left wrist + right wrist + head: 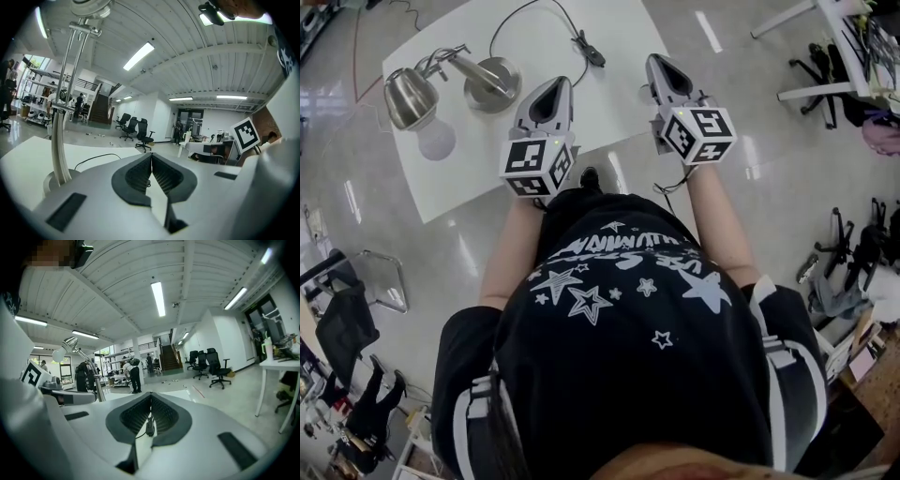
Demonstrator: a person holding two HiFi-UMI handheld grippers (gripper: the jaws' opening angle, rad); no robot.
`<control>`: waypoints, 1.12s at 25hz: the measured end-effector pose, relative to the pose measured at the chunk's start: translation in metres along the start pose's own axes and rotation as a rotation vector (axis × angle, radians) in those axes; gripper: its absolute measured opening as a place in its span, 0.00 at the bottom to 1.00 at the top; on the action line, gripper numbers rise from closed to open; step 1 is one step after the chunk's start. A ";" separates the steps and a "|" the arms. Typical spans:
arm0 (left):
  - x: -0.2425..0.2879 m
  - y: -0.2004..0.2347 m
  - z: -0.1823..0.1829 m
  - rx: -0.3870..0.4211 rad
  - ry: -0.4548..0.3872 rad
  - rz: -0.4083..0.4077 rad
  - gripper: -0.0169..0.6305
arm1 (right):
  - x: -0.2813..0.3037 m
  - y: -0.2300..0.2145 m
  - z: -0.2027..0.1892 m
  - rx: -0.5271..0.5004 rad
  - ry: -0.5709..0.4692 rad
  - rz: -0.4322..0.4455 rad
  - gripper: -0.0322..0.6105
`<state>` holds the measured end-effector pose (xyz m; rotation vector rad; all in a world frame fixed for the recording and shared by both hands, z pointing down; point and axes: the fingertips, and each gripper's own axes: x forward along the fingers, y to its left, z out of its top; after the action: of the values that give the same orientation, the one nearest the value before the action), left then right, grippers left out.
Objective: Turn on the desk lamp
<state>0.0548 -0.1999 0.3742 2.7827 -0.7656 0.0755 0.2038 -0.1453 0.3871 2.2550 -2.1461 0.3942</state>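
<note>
The desk lamp stands at the left of the white table (619,19): silver head (410,97) with a white bulb (436,141), round base (492,84). Its black cord loops to an inline switch (591,52) near the far edge. My left gripper (558,82) hovers over the table just right of the base, jaws shut and empty. In the left gripper view (151,156) the lamp pole (58,150) rises at left. My right gripper (656,60) is to the right of the switch, also shut. Through the gap under its closed tips (151,395) the switch (149,427) shows, apart from the pads.
The table's near edge runs just ahead of the person's body. Another white table (834,47) and black chairs stand at the far right. A chair (356,291) and clutter lie at the left. Office chairs (140,133) and people stand far off across the glossy floor.
</note>
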 end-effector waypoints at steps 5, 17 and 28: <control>0.010 0.012 -0.003 -0.024 0.009 -0.017 0.04 | 0.020 0.001 0.002 -0.010 0.007 -0.008 0.06; 0.032 0.016 -0.020 -0.030 0.046 0.045 0.04 | 0.069 -0.009 0.007 -0.056 0.040 0.121 0.06; 0.060 -0.001 -0.038 -0.065 0.066 0.235 0.04 | 0.106 -0.037 0.003 -0.025 0.099 0.323 0.06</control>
<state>0.1079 -0.2189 0.4177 2.6034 -1.0548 0.1814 0.2444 -0.2478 0.4103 1.8328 -2.4473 0.4663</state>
